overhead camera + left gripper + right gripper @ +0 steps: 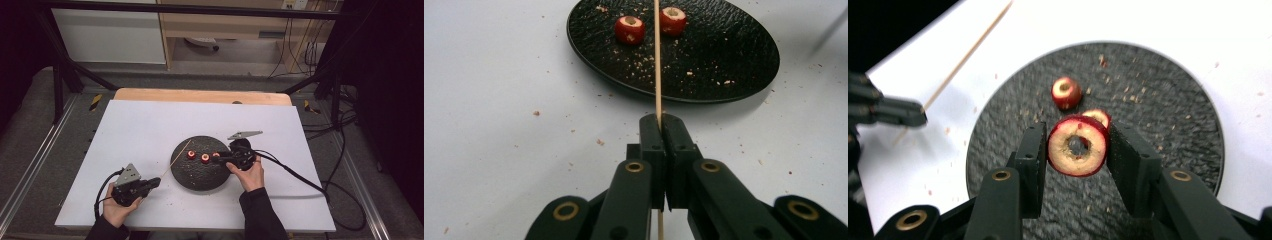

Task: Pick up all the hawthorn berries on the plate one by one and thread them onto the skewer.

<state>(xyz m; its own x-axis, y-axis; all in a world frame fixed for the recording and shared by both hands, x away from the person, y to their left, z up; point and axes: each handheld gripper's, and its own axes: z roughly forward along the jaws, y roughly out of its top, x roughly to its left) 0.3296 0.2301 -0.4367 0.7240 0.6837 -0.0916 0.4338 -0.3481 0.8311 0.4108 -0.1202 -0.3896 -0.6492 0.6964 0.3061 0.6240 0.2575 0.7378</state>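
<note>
Step in hand, as judged: threading cored red fruit pieces onto a wooden skewer.

Left tongs (pixel 660 122) are sitting fully closed on the skewer (pixel 657 60), gripping it near its lower end; the stick is pointing out over the near rim of the black plate (pixel 744 75), with its tip running out of the left gripper view.

Right tongs (pixel 1077 145) are pinching one cored fruit slice (pixel 1078 146) from both sides, jaws only as far apart as the slice, holding it just above the plate with the bored hole facing the camera. Two more pieces (pixel 191 155) (pixel 205 158) are lying on the plate. Crumbs are scattered over the plate and the white table (pixel 140 130).

To do it well:
- The hole and skewer are not yet lined up; turning the slice so the bore is facing the tip looks necessary.
- Keeping the left grip rigid, feeding the slice along the stick's axis.
- Squeezing lightly: the ring looks soft and may split.
</note>
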